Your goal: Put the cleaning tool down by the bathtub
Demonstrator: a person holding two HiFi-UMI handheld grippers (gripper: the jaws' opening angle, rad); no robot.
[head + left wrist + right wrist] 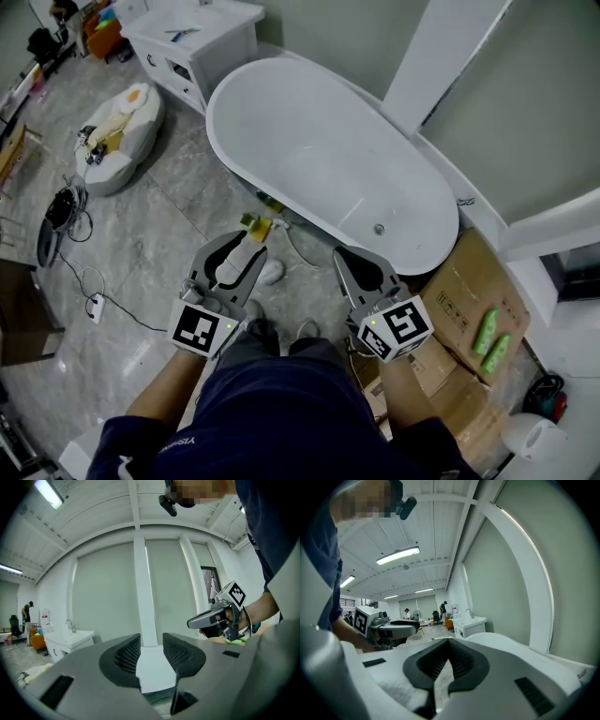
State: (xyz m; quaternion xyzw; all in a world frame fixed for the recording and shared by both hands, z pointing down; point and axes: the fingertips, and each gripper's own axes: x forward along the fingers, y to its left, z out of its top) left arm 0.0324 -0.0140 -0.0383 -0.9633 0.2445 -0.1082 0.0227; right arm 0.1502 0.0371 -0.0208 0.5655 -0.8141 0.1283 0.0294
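Grey floor (173,211) beside bathtub (309,150): left gripper (242,246) fingers apart, empty; right gripper (345,256) fingers together.

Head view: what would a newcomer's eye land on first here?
The large white oval bathtub fills the middle of the view, empty. Below it are the person's two grey grippers: the left gripper with jaws apart, the right gripper shut, neither holding anything. A small yellow object, probably the cleaning tool, lies beside the tub's near edge.
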